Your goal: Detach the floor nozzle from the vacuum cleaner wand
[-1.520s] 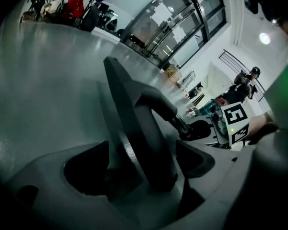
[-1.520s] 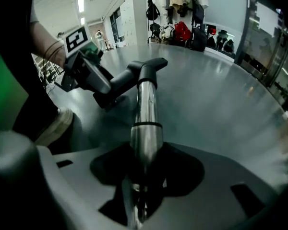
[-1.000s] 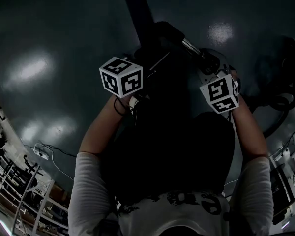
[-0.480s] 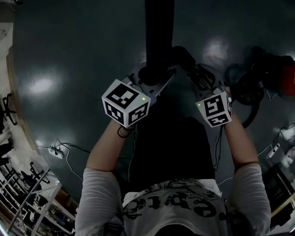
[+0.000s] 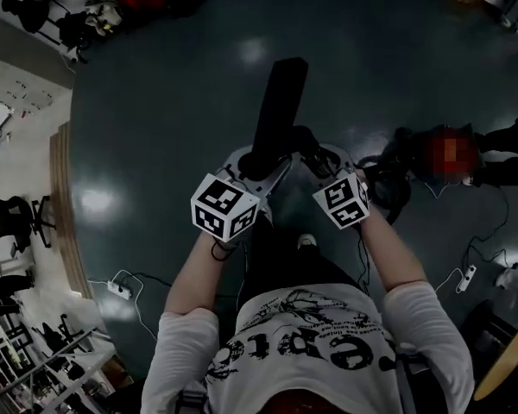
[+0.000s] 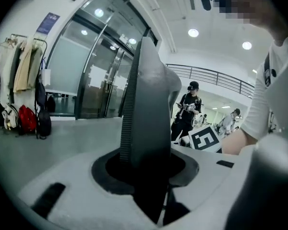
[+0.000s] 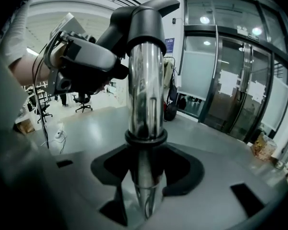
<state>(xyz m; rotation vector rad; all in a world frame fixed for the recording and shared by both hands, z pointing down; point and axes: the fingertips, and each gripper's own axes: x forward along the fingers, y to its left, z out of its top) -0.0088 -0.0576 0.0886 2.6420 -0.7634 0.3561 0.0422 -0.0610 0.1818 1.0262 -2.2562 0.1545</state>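
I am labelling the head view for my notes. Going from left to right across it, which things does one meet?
Power strip with cable → left gripper → floor nozzle → right gripper → second power strip.

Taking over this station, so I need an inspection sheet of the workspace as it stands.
Surface: glossy dark grey floor, lamp glare.
Job's things: long black floor nozzle attached to shiny chrome wand.
Clutter: red bag and hung coats by the wall.
Grippers: left tool, jaws just closed further, grips the nozzle; right tool grips the wand.
Cables: white power strip with lead.
Surroundings: glass doors.
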